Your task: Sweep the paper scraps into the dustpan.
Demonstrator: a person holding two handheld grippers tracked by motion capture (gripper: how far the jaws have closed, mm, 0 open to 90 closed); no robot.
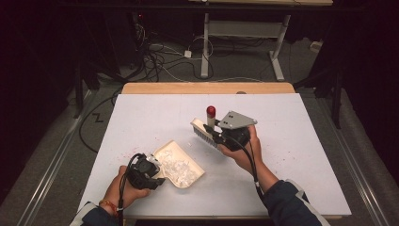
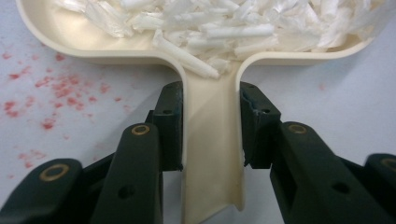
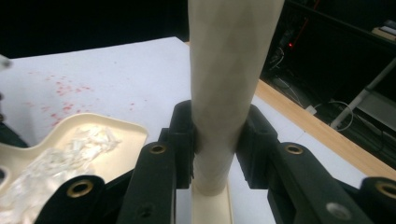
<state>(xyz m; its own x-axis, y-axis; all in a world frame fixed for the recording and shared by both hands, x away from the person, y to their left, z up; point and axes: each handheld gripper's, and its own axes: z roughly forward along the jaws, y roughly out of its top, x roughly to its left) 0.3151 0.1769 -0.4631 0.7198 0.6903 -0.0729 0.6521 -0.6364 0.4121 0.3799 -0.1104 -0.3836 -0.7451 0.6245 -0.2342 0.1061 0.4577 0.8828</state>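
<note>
A: Entry one. Where does the cream plastic dustpan lie?

B: Flat on the white table cover, near the front edge, left of centre. Its tray holds a heap of white shredded plastic scraps. In the left gripper view the scraps crowd the tray and one strip runs down into the neck of the handle.

A: Grip on it?

B: The left gripper is clamped on the dustpan's channel-shaped handle; both black jaws press its side walls, one on each side.

A: And the brush?

B: The cream hand brush with pale bristles is held above the table, right of the dustpan and apart from it. The right gripper has its jaws closed on the brush's round cream handle. A dark red cap tops the handle end.

A: Surroundings?

B: Small red specks are scattered on the cover just beside the dustpan. A strip of bare wooden table top shows along the far edge. Beyond it, cables lie on the grey floor by a white desk frame.
</note>
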